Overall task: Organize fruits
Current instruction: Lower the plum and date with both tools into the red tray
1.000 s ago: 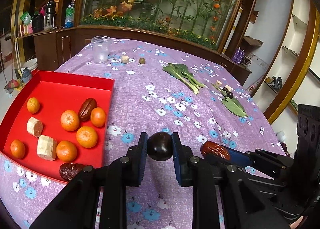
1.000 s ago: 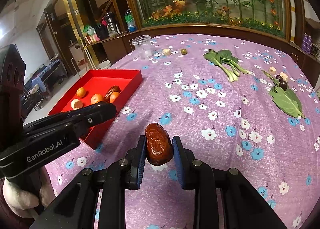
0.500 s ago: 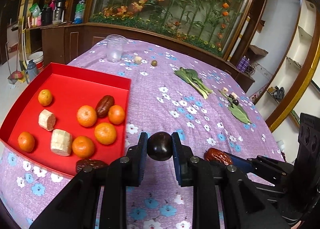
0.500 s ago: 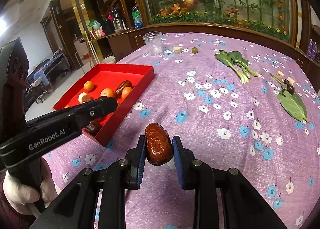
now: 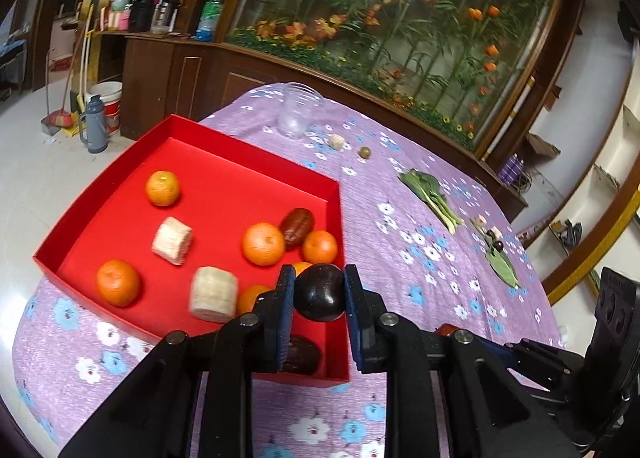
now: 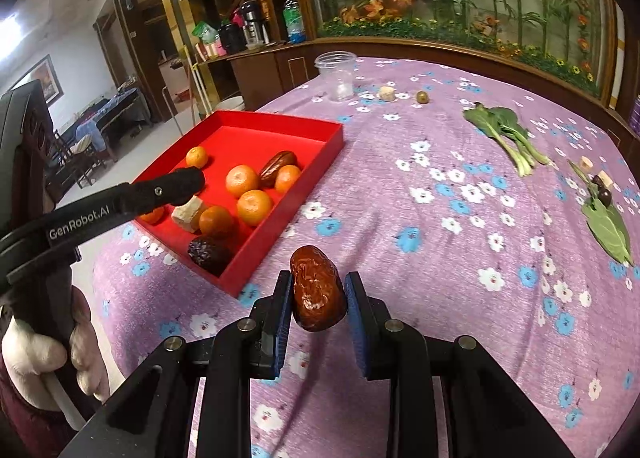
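Left black two-finger gripper (image 5: 320, 292) is clamped tight, both blue-padded fingers (image 5: 285, 298) pressing flat on opposite sides of a dark round plum-like fruit (image 5: 320, 292), which sits right at the fingertips and held off the surface. Right black two-finger gripper (image 6: 318, 298) is doing the same thing with a wrinkly reddish-brown date (image 6: 316, 290), pads squeezing its sides, the fruit standing up lengthwise between them. From the right wrist view you can see the left tool from the side, its long black arm reaching forward, with the person's white-gloved left hand (image 6: 36, 354) wrapped around the handle low down.
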Demonstrator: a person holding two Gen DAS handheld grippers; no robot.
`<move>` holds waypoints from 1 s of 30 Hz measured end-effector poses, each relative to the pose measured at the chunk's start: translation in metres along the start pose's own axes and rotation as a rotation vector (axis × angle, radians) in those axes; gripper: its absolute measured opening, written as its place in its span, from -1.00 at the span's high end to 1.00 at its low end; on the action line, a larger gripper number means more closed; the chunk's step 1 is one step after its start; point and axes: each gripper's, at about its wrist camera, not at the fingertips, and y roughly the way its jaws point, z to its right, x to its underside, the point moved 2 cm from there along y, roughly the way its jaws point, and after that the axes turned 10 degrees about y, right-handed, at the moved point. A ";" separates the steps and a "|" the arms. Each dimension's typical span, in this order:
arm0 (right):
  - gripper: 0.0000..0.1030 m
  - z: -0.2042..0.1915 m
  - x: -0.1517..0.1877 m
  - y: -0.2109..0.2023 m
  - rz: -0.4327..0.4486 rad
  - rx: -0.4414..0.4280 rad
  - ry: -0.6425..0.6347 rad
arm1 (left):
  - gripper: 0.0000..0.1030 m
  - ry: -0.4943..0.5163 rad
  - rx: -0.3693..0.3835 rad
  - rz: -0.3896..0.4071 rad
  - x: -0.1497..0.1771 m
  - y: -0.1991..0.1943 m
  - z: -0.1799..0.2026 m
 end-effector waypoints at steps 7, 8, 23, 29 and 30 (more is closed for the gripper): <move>0.44 -0.020 -0.002 0.011 -0.017 -0.011 -0.034 | 0.56 -0.036 -0.008 0.005 0.002 -0.004 -0.021; 0.44 -0.022 -0.002 0.012 -0.021 -0.014 -0.038 | 0.56 -0.039 -0.009 0.005 0.002 -0.005 -0.022; 0.44 -0.070 -0.035 0.005 0.004 -0.111 -0.130 | 0.56 -0.016 -0.081 0.069 -0.015 -0.038 -0.039; 0.44 -0.094 -0.065 -0.003 0.031 -0.180 -0.153 | 0.56 0.050 -0.164 0.089 -0.035 -0.044 -0.044; 0.44 -0.097 -0.069 -0.003 0.035 -0.184 -0.154 | 0.56 0.061 -0.173 0.091 -0.039 -0.044 -0.045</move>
